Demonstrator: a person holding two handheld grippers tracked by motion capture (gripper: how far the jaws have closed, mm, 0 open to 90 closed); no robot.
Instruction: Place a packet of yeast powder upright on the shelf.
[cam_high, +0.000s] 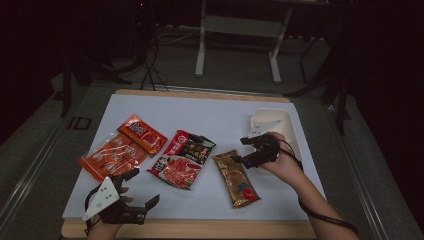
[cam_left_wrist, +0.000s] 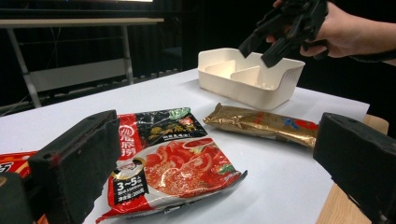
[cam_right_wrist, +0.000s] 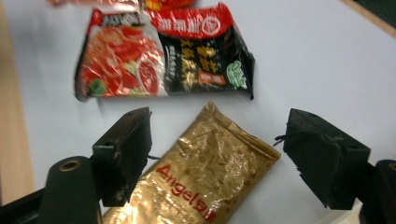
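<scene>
The right claw (cam_right_wrist: 217, 154) hangs released above the shiny gold foil packet (cam_right_wrist: 201, 182) at the frame's bottom middle; the left claw (cam_left_wrist: 210, 163) is released too.

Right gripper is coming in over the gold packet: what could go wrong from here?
The right gripper hangs open over the gold packet near its top end; a grip there may let the glossy film slip or the packet droop. The red-and-black packet lies close beside it and could get nudged. The white divided bin sits near the hand.

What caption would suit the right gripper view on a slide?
Open right tool hovering above a gold packet, red-and-black soup packet beyond.
</scene>
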